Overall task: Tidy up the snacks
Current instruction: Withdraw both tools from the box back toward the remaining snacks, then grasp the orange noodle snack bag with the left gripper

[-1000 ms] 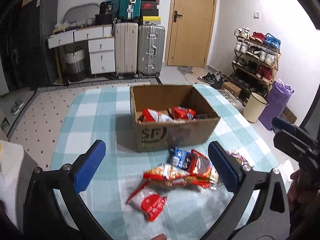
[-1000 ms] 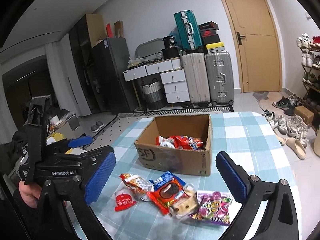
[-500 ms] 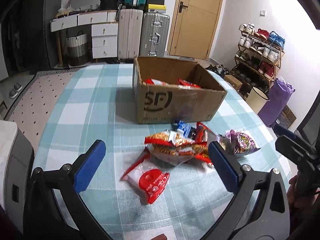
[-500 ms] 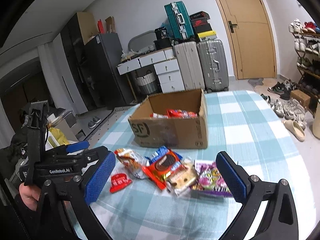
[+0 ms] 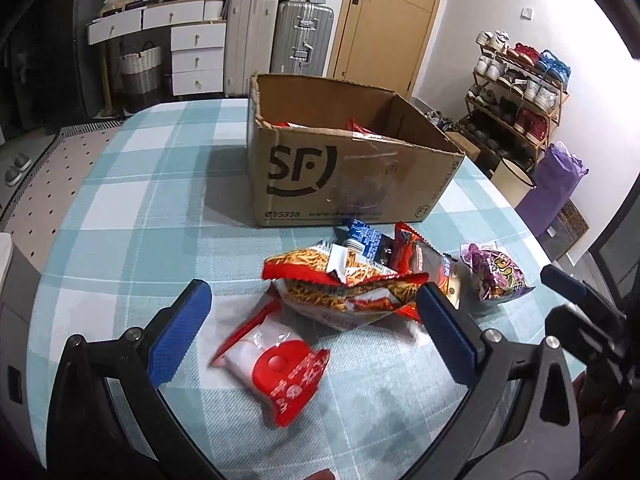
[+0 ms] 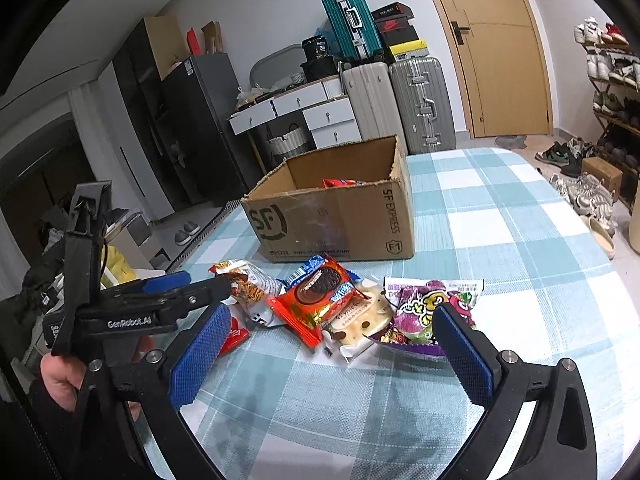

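A: Where are the snacks?
B: Snack packets lie mid-frame on the checked bench, below the cardboard box.
A: And the jaws?
B: Left gripper and right gripper both gape wide, empty.

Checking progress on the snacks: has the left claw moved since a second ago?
Yes. The left claw has come down and forward: the cardboard box looms larger, and the red-and-white packet lies between its open fingers.

Even indoor lighting; soft shadows on the table; strong fisheye curvature, black vignetted corners; slight motion blur.
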Motion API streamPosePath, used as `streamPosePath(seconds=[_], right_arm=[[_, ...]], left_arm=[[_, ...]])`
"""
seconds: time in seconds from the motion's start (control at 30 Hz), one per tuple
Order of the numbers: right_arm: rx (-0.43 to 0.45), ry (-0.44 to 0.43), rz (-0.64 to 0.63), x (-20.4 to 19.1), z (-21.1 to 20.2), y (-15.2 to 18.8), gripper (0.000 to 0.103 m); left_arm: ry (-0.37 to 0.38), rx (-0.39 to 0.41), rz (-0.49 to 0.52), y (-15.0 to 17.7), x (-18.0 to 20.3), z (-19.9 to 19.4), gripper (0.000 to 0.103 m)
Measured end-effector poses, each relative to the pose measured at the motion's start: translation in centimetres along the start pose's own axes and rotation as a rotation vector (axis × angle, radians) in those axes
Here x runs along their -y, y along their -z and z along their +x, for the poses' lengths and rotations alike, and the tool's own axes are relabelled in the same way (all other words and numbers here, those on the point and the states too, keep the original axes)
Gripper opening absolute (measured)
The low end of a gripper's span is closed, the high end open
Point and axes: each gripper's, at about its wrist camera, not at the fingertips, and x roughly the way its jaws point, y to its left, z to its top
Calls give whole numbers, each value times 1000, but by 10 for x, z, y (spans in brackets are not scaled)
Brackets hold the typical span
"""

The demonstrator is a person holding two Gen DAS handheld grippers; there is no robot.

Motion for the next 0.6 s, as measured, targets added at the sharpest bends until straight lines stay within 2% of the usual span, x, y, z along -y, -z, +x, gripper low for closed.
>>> streamPosePath(seconds=[0.6], right_arm=[[-31, -19, 54, 20, 19, 1, 102]], left_arm=[[52, -56, -2, -26, 8, 73, 99]])
